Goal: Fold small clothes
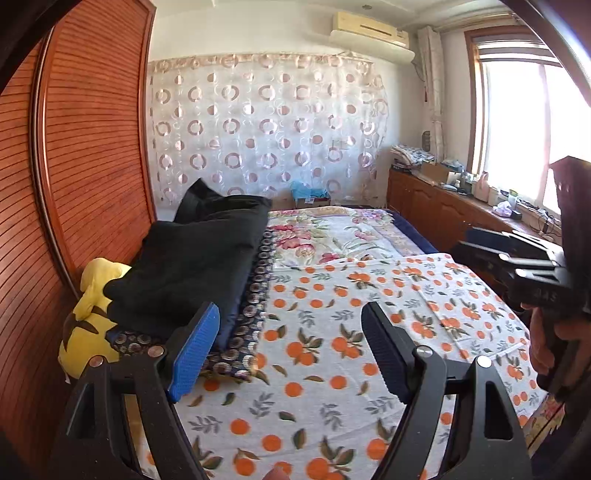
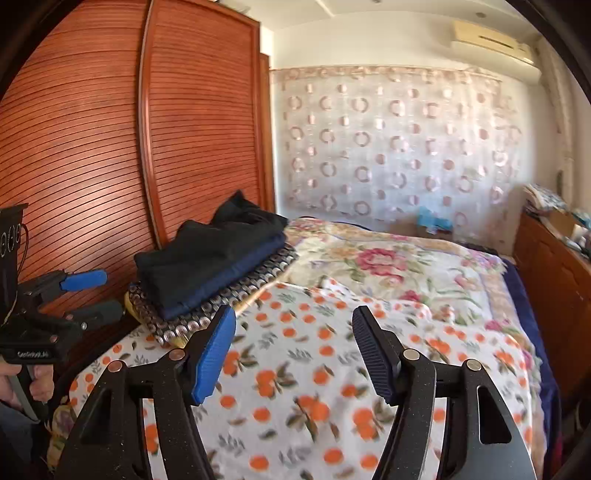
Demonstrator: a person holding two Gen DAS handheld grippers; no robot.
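Both the left hand-held gripper (image 1: 290, 347) and the right hand-held gripper (image 2: 293, 350) hover wide and empty over the orange-print cloth (image 1: 369, 332) spread flat on the bed (image 1: 343, 229), probably for folding, while folded dark clothes (image 2: 210, 258) wait stacked at ten o'clock.

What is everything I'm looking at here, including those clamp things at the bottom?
Orange-print cloth: one, white with oranges, spread on the bed's near end.
Floral blanket: one, cream and pink, beyond it.
Folded clothes: one stack, black and navy over a ring-patterned piece, beside the wardrobe.
Yellow item: one, partly under the stack.
Wardrobe: one, reddish wood, left.
Curtain: one, sheer with pink rings, far wall.
Air conditioner: one, cream, above the curtain.
Cabinet: one, wooden, cluttered, under the window.
Left gripper: open, empty.
Right gripper: open, empty.
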